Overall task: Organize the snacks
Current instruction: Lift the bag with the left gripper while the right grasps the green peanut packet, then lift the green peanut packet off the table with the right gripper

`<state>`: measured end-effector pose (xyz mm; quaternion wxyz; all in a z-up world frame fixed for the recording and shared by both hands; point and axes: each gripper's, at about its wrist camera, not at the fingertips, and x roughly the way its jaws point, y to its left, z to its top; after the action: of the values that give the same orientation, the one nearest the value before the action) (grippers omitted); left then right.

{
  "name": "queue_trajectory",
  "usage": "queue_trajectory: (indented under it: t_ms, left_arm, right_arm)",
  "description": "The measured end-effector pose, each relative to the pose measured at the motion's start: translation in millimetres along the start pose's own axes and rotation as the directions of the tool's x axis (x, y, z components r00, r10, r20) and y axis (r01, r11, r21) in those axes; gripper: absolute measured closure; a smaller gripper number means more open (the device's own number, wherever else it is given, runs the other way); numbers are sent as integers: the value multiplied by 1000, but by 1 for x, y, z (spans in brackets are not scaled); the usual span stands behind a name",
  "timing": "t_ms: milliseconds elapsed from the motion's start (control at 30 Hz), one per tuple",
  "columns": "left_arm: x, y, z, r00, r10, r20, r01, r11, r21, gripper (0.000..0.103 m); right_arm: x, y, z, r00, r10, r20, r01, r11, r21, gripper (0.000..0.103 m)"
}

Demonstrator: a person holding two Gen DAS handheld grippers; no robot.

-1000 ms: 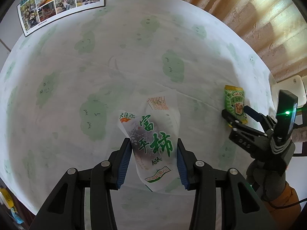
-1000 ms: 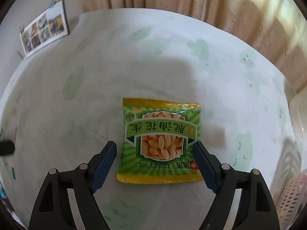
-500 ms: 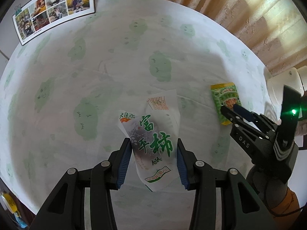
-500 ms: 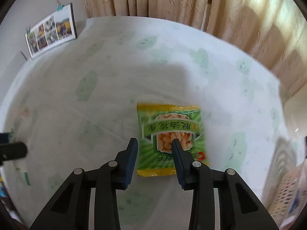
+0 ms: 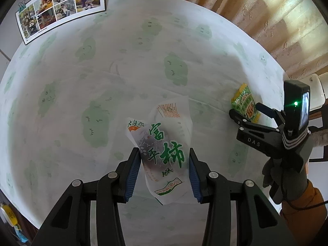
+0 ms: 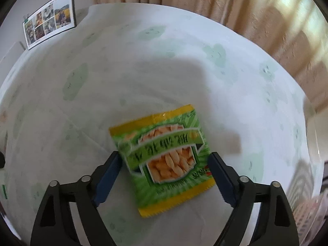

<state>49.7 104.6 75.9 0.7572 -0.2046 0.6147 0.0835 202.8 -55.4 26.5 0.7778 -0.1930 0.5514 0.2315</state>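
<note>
Left gripper (image 5: 164, 168) clamped on the white persimmon packet (image 5: 162, 153); pads press both long edges; the packet hangs tilted, lower end toward the bottom of the frame, top end toward centre, lifted off the tablecloth (image 5: 102, 71).

Right gripper (image 6: 164, 176) with jaws opening, pads wide apart; green peanut packet (image 6: 164, 160) sits between them, low centre of the right wrist view, lying flat on the cloth; left pad just beside its left edge, right pad at or just beside its right edge; contact there too blurred to call, so not gripped as far as I can judge.

Key relation: peanut packet is skewed against the jaw line; its yellow-banded ends run from upper right to lower left of the frame, so the pads face its green sides at a slant, not square; lower yellow edge reaches below the fingertips.

In the left wrist view the same packet shows at mid right edge, right under the right gripper's tips; well apart from the left gripper; right hand is clearly nearer, so that pick looks like its job.

Photo sheet (image 5: 61, 6) at upper left; curtain (image 5: 266, 20) at upper right.
</note>
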Motion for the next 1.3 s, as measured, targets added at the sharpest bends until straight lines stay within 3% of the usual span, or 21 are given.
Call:
queue_trajectory:
  t_ms: [167,267,400,600,733,900,1100,1200,1267,1300]
  left_arm:
    - [2,6,0,1000,3,-5,-3,1000,-20,62]
    - [1,8,1,1000,4,-4,-4,1000,-24,62]
    - [1,7,1,1000,3,-3,-3,1000,-22,62]
    - [-2,4,0,1000,-2,5,2,1000,-11,62]
    - [-3,4,-1,1000,-5,6,5,1000,-11,62]
    - [-1,-2,0,1000,-10,2,10,1000,3,62]
    - [-1,-5,0,1000,-10,2,10,1000,10,62]
    - [1,-5,1,1000,-7,-2,7,1000,2,62]
    - [2,-5,2,1000,-7,-4,7,1000,3,62]
    - [3,-6,2,1000,-8,-5,8,1000,5,62]
  right_arm:
    - [4,-1,6,1000,28,7,-28,999,20,15]
    - [2,-2,5,1000,17,11,-18,999,43,20]
    - [-13,0,3,997,61,39,-64,995,72,45]
    - [-29,-18,-4,985,155,76,-168,963,212,59]
    - [-42,-39,-16,981,160,113,-189,927,323,68]
    - [-51,-70,-33,986,96,134,-145,890,432,70]
    - [-53,-108,-49,983,95,156,-167,809,563,70]
    - [-50,-116,-53,985,96,144,-163,796,584,69]
    - [-43,-116,-53,984,123,126,-174,793,584,66]
    - [-40,-115,-52,985,128,119,-173,793,584,57]
